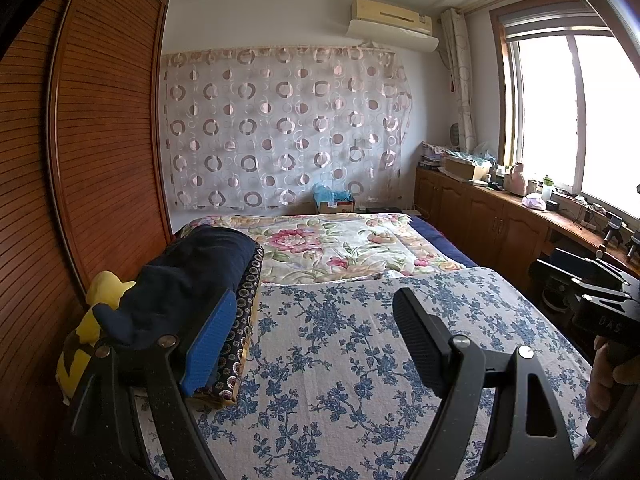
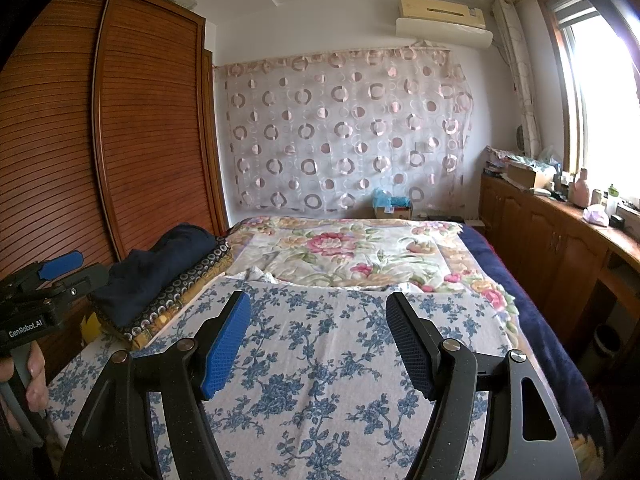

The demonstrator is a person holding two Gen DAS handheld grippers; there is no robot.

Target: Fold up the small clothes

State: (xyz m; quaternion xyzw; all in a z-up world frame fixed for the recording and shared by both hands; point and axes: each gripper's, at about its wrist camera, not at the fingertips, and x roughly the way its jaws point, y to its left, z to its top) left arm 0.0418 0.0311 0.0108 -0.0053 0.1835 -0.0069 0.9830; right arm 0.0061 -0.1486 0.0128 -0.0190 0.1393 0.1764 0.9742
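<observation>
A slatted wooden wardrobe lines the left wall. Beside it on the bed, a navy garment tops a stack of folded clothes. The blue-flowered bedspread lies flat beneath both tools: left tool and right tool spread wide, empty. A cluttered wooden counter runs under the window.

I see a white bedsheet printed with blue flower sprays, a cream quilt with pink roses, a navy garment on a dark ring-patterned folded cloth, a yellow cloth, and blue pads on black grippers.
</observation>
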